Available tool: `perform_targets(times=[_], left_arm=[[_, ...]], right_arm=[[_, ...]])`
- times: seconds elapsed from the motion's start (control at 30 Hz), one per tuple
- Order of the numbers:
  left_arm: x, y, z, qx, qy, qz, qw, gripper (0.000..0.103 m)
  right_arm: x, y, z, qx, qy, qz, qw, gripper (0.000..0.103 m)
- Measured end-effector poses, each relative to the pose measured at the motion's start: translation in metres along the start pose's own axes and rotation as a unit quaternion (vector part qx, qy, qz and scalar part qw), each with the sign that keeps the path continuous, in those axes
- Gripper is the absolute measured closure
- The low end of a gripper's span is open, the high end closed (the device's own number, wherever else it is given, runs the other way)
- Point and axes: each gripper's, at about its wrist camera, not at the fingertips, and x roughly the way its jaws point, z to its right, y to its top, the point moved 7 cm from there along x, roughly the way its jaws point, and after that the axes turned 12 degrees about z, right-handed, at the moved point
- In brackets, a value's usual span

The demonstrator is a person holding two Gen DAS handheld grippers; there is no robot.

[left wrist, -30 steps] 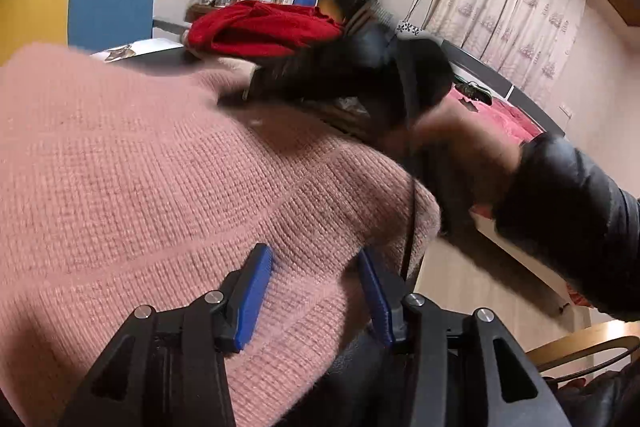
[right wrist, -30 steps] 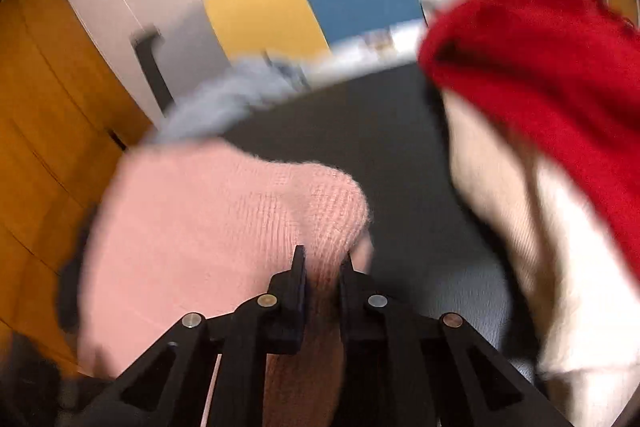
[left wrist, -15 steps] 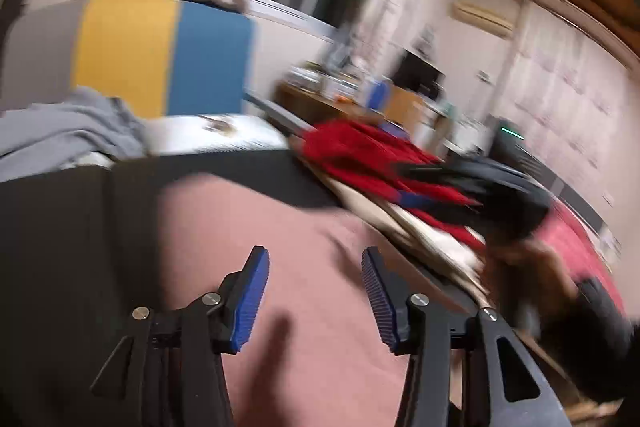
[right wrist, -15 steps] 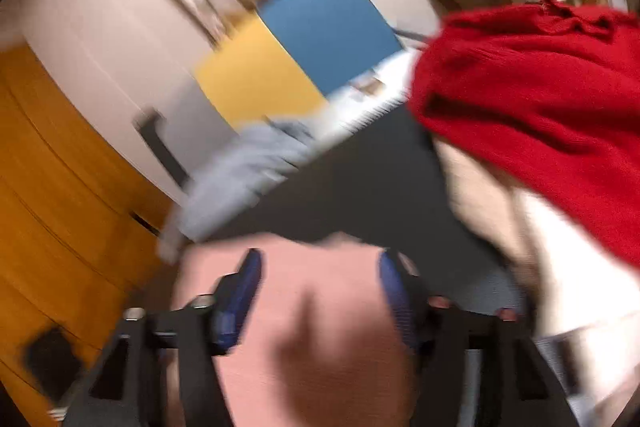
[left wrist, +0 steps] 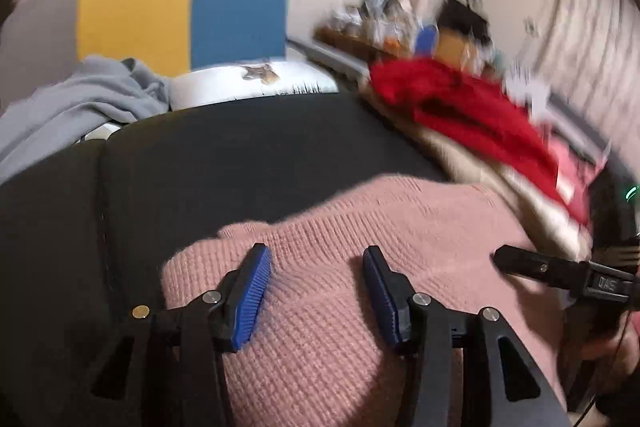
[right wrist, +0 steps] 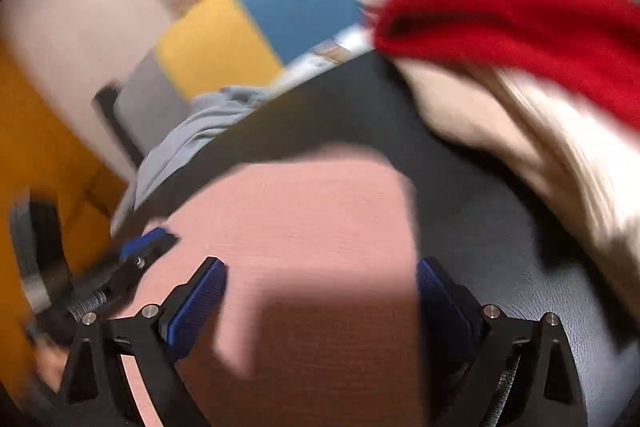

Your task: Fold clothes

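Observation:
A pink knit sweater (left wrist: 360,227) lies folded on a black padded surface (left wrist: 200,167). My left gripper (left wrist: 316,259) hovers over its near left part, open, with nothing pinched between the blue pads. In the right wrist view the sweater (right wrist: 300,207) is blurred; my right gripper (right wrist: 320,271) is above it with its jaws opening wide, and no cloth is pressed between them. A finger of the right gripper (left wrist: 520,263) shows at the sweater's right edge. A tip of the left gripper (right wrist: 148,239) shows at its left edge.
A red garment (left wrist: 460,107) lies on beige clothes (left wrist: 480,171) at the right of the surface. A grey garment (left wrist: 72,107) is bunched at the back left. Behind it stands a yellow and blue panel (left wrist: 180,7). An orange wooden wall (right wrist: 40,147) is at the left.
The right gripper, shut on a fold of the pink sweater a second ago, has let it go and opened wide. The left gripper has swung across the sweater and stayed open.

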Motion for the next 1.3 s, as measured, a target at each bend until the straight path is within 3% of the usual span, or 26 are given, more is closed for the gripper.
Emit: perform_targets(times=[0.07,0.13,0.33,0.47,0.53,0.6,0.73,0.87,0.93,0.97,1.03,1.1,1.2,1.3], left_arm=[[-0.001,-0.001,0.002,0.011,0.015,0.004,0.9998,0.053],[0.0,0.0,0.003,0.015,0.023,0.002,0.9996,0.053],[-0.004,0.005,-0.002,0.003,0.01,0.015,0.9998,0.053],[-0.05,0.022,-0.009,-0.03,0.019,0.05,0.9981,0.054],[-0.082,0.027,-0.008,-0.051,-0.002,0.076,0.9958,0.054],[-0.108,0.024,0.0,-0.04,-0.019,0.088,0.9951,0.053],[-0.142,-0.01,0.029,0.0,-0.057,0.078,0.9953,0.053],[-0.147,-0.065,0.064,0.035,-0.089,0.031,0.9949,0.053],[-0.142,-0.091,0.07,0.051,-0.075,0.008,0.9958,0.053],[-0.137,-0.106,0.071,0.06,-0.06,-0.004,0.9964,0.054],[-0.136,-0.12,0.069,0.047,-0.046,0.018,0.9977,0.054],[-0.134,-0.12,0.07,0.032,-0.039,0.021,0.9985,0.054],[-0.134,-0.116,0.075,0.031,-0.031,0.02,0.9988,0.053],[-0.149,-0.103,0.065,-0.009,-0.046,0.031,0.9984,0.053]], right_arm=[[-0.001,0.002,0.004,0.0,0.008,0.007,1.0,0.009],[0.003,-0.002,-0.001,-0.038,-0.013,0.004,0.999,0.008],[-0.001,-0.005,0.0,-0.063,-0.034,0.006,0.997,0.009],[-0.002,-0.002,-0.006,-0.048,-0.022,0.007,0.999,0.007],[-0.004,0.0,-0.005,-0.034,-0.012,0.013,0.999,0.007],[-0.014,0.005,-0.006,-0.026,-0.005,0.022,0.999,0.007],[-0.055,0.018,-0.039,-0.1,0.025,0.062,0.993,0.006],[-0.089,-0.007,-0.084,-0.204,0.104,0.031,0.973,0.004],[-0.092,-0.028,-0.088,-0.231,0.119,-0.004,0.966,0.004],[-0.091,-0.04,-0.085,-0.245,0.115,-0.026,0.962,0.004],[-0.081,-0.066,-0.066,-0.268,0.081,-0.07,0.957,0.003],[-0.078,-0.086,-0.048,-0.321,0.051,-0.048,0.944,0.003],[-0.083,-0.083,-0.041,-0.295,0.063,-0.023,0.953,0.002],[-0.085,-0.084,-0.044,-0.306,0.061,-0.019,0.95,0.0]])
